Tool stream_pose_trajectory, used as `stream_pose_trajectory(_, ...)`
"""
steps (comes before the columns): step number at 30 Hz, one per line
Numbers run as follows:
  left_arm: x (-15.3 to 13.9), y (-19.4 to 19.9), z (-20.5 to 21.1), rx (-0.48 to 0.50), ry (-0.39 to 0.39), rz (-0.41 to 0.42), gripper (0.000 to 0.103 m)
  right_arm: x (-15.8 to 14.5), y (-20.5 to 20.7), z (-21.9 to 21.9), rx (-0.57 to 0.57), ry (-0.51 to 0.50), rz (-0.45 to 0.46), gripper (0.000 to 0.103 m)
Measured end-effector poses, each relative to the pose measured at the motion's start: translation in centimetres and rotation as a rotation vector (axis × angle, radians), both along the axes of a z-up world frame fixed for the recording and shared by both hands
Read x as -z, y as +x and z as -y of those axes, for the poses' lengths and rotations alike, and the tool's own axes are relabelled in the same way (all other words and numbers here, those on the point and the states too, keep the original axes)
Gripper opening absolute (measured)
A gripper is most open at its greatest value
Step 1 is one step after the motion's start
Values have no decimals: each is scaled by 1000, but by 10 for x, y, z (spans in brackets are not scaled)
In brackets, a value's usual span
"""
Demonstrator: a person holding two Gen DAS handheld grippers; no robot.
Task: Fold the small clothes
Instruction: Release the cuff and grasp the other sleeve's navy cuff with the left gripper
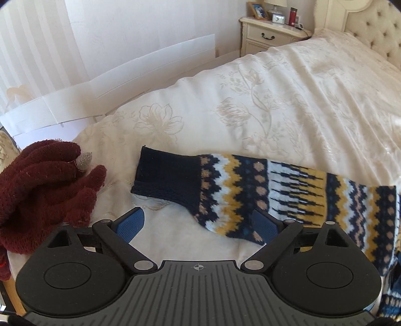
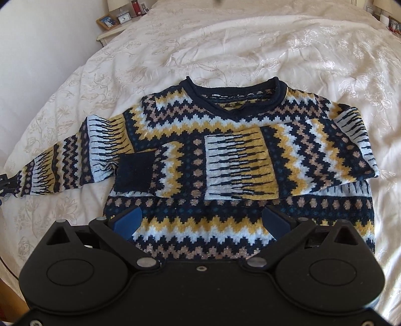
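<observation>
Sweater (image 2: pixel 225 155) neck label (image 2: pixel 216 95) reads "Semir"; smaller print illegible.

Home bedrm: bed (image 1: pixel 288 100) w/ headboard (image 1: pixel 376 27), nightstand (image 1: pixel 268 32).

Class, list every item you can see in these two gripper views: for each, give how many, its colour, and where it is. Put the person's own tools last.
sweater: one, navy, yellow, pale blue and tan zigzag knit, flat on the bed, one sleeve folded across its chest, the other stretched out sideways
gloves: dark red, count unclear, heaped at the bed's edge beside the outstretched sleeve's cuff
bedspread: one, cream floral, covering the bed
nightstand: one, cream, beside the headboard
photo frame: one, wooden, on the nightstand
clock: one, white, on the nightstand
red bottle: one, on the nightstand
left gripper: one, black with blue pads, jaws open near the sleeve
right gripper: one, black with blue pads, jaws open over the hem
</observation>
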State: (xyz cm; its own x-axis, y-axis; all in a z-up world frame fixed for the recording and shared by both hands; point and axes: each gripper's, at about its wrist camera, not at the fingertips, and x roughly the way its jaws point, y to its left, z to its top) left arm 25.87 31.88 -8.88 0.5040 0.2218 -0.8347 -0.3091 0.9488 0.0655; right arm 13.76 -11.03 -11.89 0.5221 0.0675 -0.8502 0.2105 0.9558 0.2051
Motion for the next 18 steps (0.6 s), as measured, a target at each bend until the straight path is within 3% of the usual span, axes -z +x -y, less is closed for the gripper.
stream_pose_trajectory(8,15,19,-24,-50,-30,3,83,1,14,-17,32,-25,-22,102)
stream_pose_trajectory(11,18,22,-28,-64,-39,-5,74,0,17,-22,11,-35,-24,102)
stream_pose_trajectory(14,18,23,-29,-56,-29,-5,52,0,20,-28,-3,-39,-28,102)
stream_pose_trajectory(16,13,21,-27,-20,-44,9,22,0,21,-29,-5,-37,-33,102)
stream_pose_trajectory(18,7,20,-28,-6,-79,18,9,1,22,-30,-5,-32,-38,101)
